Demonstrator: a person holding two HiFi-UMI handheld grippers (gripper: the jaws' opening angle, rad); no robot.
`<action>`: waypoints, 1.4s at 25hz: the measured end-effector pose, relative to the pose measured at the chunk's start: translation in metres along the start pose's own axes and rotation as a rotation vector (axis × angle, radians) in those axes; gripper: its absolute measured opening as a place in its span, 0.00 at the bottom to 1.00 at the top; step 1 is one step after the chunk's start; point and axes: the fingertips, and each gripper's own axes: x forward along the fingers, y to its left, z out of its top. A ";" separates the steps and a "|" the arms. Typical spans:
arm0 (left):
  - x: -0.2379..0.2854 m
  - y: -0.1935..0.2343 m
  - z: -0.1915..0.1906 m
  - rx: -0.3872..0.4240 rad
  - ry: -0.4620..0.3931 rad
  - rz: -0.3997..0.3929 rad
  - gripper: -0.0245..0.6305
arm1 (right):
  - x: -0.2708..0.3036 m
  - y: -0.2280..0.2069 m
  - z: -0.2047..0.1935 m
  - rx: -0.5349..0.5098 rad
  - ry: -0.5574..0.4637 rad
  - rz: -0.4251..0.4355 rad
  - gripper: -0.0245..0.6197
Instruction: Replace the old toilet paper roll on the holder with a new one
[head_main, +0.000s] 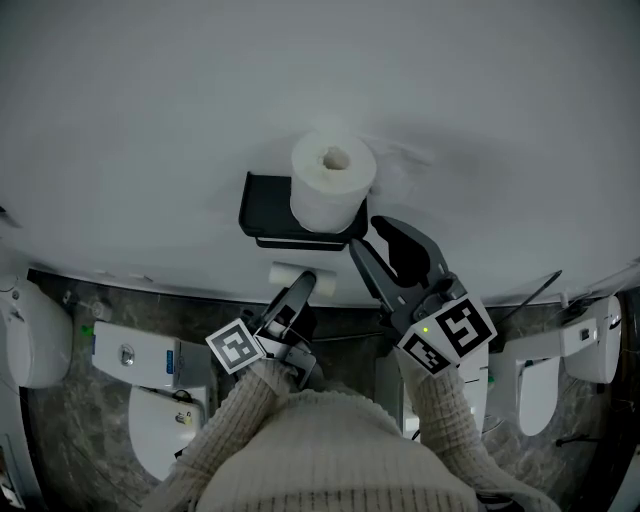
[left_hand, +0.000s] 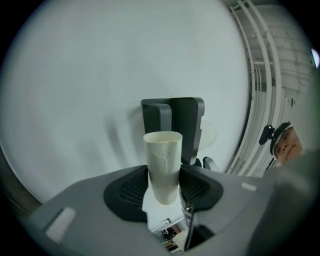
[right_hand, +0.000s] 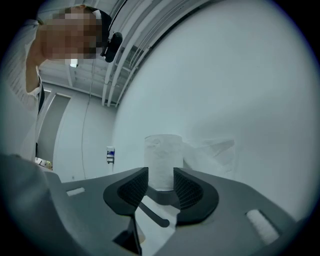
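A full white toilet paper roll (head_main: 333, 180) stands upright on top of the black wall holder (head_main: 262, 208). My right gripper (head_main: 366, 236) is open just right of the holder, and its pads touch nothing. In the right gripper view the roll (right_hand: 163, 159) stands beyond the open right gripper (right_hand: 161, 186), on the holder's shelf (right_hand: 161, 196). My left gripper (head_main: 303, 283) is below the holder, shut on an empty cardboard tube (head_main: 289, 272). In the left gripper view the tube (left_hand: 163, 162) stands upright between the pads of the left gripper (left_hand: 164, 184), with the holder (left_hand: 172, 125) behind it.
A plain white wall (head_main: 320, 70) fills the upper part of the head view. Below lie a dark marbled floor, white toilets at far left (head_main: 38, 340) and right (head_main: 540, 385), and a white cistern (head_main: 135, 355). Pipes (left_hand: 260, 75) run up the wall at the right.
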 end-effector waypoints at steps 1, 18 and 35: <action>-0.002 -0.001 0.002 0.002 -0.009 0.000 0.33 | 0.003 0.000 0.004 0.008 -0.014 0.005 0.29; -0.021 -0.001 0.034 -0.002 -0.097 -0.007 0.32 | 0.052 0.006 0.018 0.011 -0.051 0.024 0.62; -0.023 -0.006 0.043 -0.001 -0.113 -0.018 0.31 | 0.064 -0.003 0.015 -0.041 -0.014 -0.032 0.60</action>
